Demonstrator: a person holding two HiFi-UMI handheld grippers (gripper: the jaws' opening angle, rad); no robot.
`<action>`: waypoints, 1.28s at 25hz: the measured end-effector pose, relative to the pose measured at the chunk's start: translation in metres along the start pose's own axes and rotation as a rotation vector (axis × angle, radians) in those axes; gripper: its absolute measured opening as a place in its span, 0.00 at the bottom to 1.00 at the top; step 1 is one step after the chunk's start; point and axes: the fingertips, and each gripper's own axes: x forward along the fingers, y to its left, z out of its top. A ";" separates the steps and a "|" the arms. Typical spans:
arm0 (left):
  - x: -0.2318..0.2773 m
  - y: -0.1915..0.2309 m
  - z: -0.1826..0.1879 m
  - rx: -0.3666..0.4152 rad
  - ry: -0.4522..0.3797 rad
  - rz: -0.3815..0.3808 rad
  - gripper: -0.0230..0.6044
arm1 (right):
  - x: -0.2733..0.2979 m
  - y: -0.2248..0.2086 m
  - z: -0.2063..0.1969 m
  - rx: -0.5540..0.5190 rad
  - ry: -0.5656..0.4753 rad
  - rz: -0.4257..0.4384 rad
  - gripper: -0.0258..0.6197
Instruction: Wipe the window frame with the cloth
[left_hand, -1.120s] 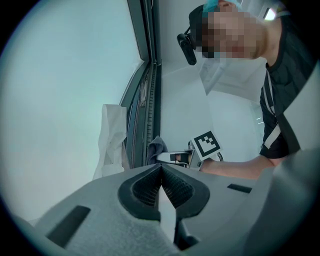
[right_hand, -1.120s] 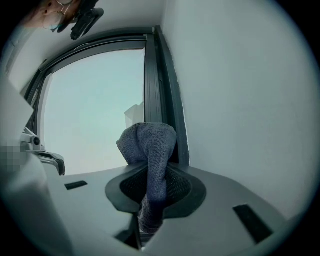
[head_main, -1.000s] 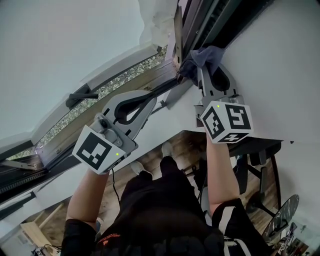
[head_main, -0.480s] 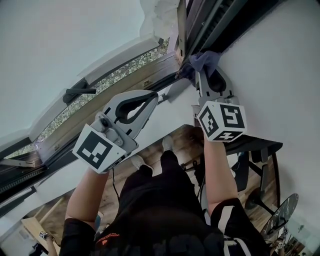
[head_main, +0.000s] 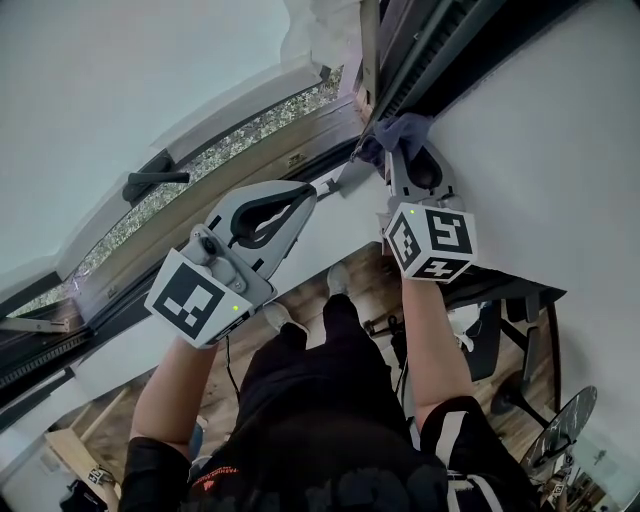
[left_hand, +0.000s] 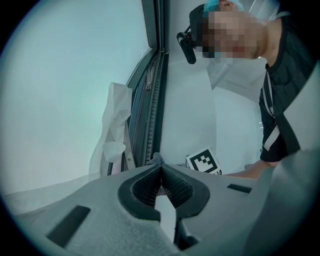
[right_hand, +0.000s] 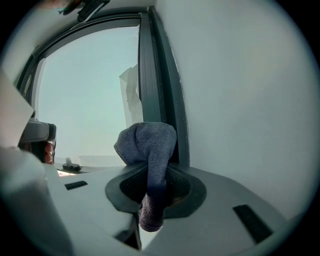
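Here the right hand-held gripper (right_hand: 154, 186) clamps the cloth (right_hand: 147, 142) at the window frame (right_hand: 148, 75); the left hand-held gripper (left_hand: 161, 172) is closed, empty.

Bright daylight through window (head_main: 120, 80) — fisheye edges dark, warped.

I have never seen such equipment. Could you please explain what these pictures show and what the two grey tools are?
There is no robot: a person holds a grey two-jaw gripper in each hand. The head view is from a camera on the person's head, looking down the arms; the marked cubes are parts of the grippers. The other two views are from cameras riding on the grippers. The left gripper has its jaws together and holds nothing. The right gripper is shut on a blue-grey cloth, held up to the dark window frame beside a white wall.
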 end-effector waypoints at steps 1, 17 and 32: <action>0.000 0.000 -0.002 -0.003 0.003 0.001 0.07 | 0.001 0.000 -0.004 -0.002 0.005 -0.002 0.13; -0.004 0.003 -0.016 -0.028 0.025 0.014 0.07 | 0.013 -0.009 -0.076 -0.017 0.143 -0.020 0.13; -0.012 0.000 -0.010 -0.021 0.001 0.027 0.07 | -0.004 0.000 -0.067 -0.072 0.123 -0.009 0.13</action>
